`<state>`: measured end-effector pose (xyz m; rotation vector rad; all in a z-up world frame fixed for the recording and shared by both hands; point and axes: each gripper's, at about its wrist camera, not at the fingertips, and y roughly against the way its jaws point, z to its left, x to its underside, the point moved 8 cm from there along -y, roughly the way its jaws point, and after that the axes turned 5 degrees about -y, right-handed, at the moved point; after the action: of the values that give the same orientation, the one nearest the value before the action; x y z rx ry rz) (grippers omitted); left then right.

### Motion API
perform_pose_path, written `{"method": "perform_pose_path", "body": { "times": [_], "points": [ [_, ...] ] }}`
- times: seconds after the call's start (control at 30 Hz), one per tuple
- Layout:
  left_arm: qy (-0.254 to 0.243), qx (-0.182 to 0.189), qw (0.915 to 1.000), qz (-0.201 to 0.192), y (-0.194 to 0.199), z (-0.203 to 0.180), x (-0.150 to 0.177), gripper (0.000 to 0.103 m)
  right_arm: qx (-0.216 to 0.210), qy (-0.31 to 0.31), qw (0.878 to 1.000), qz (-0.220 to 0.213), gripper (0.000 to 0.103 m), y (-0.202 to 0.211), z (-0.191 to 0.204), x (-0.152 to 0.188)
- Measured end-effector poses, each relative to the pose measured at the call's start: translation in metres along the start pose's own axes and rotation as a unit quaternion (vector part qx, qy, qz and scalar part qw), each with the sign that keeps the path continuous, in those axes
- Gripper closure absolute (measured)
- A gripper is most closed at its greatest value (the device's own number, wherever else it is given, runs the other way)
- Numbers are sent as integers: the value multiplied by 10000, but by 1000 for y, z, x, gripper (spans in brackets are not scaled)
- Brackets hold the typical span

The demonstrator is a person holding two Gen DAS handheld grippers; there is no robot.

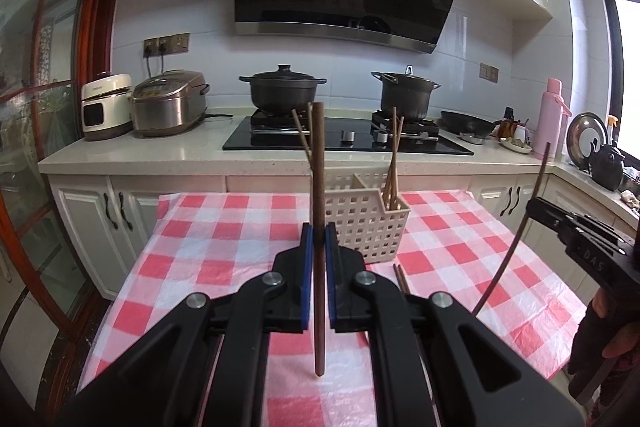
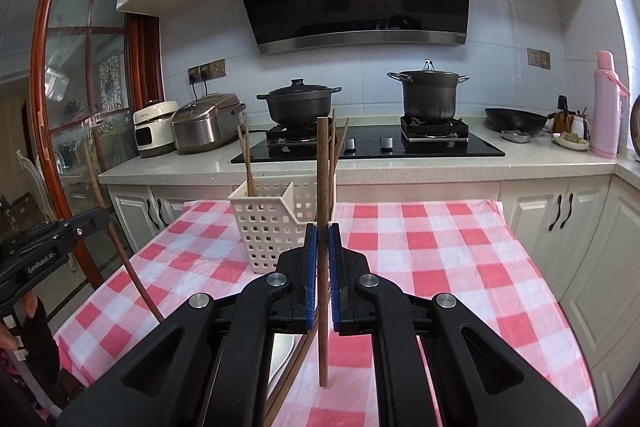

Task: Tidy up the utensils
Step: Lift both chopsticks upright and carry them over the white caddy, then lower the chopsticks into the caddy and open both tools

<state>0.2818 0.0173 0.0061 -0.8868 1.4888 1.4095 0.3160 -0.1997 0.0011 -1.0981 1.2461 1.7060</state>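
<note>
On the red-and-white checked tablecloth (image 1: 224, 239) stands a white perforated plastic basket (image 1: 366, 227) with a divider down its length, holding two groups of wooden chopsticks upright — one bunch (image 1: 392, 167) leaning in the right-hand compartment as seen from the left wrist, another (image 1: 301, 135) rising behind the held stick on the other side. From the right wrist, the same basket (image 2: 264, 223) sits left of centre, with a pair of chopsticks (image 2: 246, 163) poking out of its near-left section and more (image 2: 338, 143) slanting up further right. Beyond, on the stove, a lidded black casserole (image 1: 282, 89) and a taller stockpot (image 1: 406, 95); their contents hidden. Left gripper (image 1: 319, 239) clamped nearly fully shut on a dark brown chopstick (image 1: 318, 187), held upright, its lower end hanging clear above the cloth. Right gripper (image 2: 324, 239) likewise pinched tight on another dark chopstick (image 2: 323, 187), vertical, tip just off the cloth. A few loose chopsticks (image 2: 292, 367) lying on the table beneath the right gripper — beside a pale dish only partly visible.
</note>
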Motion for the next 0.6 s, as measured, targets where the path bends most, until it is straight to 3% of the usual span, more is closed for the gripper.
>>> {"method": "perform_pose_path", "body": {
  "times": [0.33,0.6],
  "points": [
    [56,211,9998,36,-34,-3,-47,97,-100,-196,9996,181,97,-43,-11,-38],
    [21,244,9997,-43,-58,-4,-107,97,-166,-259,9993,226,97,-70,-10,-81]
  ]
}}
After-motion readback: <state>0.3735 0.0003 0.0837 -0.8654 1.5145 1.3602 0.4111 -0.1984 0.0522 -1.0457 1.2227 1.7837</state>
